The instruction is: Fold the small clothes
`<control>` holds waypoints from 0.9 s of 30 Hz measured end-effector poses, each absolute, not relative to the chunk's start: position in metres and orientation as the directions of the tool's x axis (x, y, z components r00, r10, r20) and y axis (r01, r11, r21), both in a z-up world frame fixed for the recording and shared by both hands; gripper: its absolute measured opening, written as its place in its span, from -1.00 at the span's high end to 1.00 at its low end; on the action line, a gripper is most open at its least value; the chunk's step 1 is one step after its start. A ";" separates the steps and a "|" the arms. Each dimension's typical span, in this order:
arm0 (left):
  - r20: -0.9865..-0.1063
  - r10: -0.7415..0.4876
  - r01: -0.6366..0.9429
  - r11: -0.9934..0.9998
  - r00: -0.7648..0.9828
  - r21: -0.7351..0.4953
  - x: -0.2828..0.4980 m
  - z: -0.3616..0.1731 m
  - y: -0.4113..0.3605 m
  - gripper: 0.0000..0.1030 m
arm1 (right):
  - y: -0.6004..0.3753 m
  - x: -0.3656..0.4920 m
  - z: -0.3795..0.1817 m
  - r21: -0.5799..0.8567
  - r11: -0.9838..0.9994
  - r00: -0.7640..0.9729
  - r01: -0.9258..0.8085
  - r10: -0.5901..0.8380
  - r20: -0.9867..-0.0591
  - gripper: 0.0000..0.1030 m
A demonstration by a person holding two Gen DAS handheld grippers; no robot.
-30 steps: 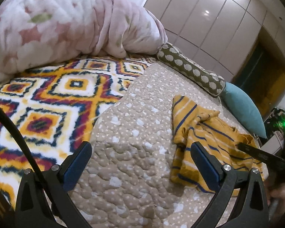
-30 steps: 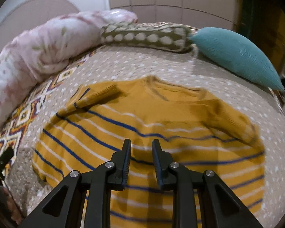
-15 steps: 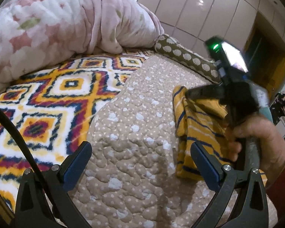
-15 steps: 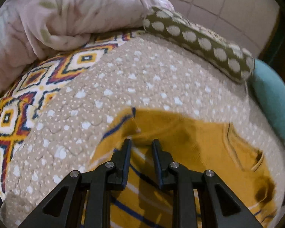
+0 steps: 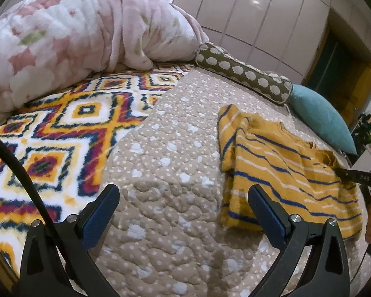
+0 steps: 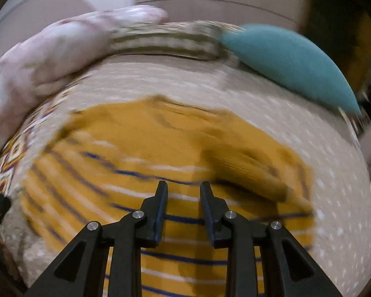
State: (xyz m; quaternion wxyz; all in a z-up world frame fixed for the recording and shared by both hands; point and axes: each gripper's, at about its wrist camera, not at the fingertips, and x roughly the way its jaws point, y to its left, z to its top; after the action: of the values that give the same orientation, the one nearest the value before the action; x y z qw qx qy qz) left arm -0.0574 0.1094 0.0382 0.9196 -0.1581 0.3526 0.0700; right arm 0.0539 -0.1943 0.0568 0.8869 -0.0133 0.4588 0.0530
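Left wrist view puts the yellow striped sweater (image 5: 284, 173) at three o'clock on the dotted beige quilt (image 5: 180, 148), one sleeve already folded in. The left gripper (image 5: 183, 208) hangs spread wide over bare quilt, holding nothing; the right gripper (image 6: 183, 193), narrowly parted and empty, hovers over the knit in a blurred frame. Hasty pinching may snag quilt along with sweater, or drag the folded sleeve loose. Behind: pink comforter (image 5: 74, 39) at eleven, patterned blanket (image 5: 61, 128), spotted bolster (image 5: 242, 74), teal cushion (image 5: 321, 121), wardrobe doors (image 5: 259, 12).
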 end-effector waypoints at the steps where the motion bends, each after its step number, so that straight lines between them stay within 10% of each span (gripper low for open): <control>1: -0.674 0.023 -0.240 0.943 0.739 -0.231 -0.057 0.037 0.108 -1.00 | -0.211 0.058 0.052 0.029 0.998 0.575 -0.063 0.060 -0.816 0.43; 17: -0.725 0.028 -0.250 0.947 0.688 -0.201 -0.045 0.023 0.105 -1.00 | -0.330 0.142 0.040 0.224 0.898 0.541 0.380 -0.019 -0.841 0.15; 27: -0.736 0.046 -0.247 0.955 0.676 -0.167 -0.048 0.022 0.100 -1.00 | -0.310 0.042 0.075 0.308 0.929 0.612 0.206 0.123 -0.781 0.08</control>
State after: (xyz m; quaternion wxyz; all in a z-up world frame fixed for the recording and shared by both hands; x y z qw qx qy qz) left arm -0.0479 0.1001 0.0222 0.9064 -0.1273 0.3946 0.0806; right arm 0.0421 -0.3096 0.0747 0.8780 0.1872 0.4399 -0.0237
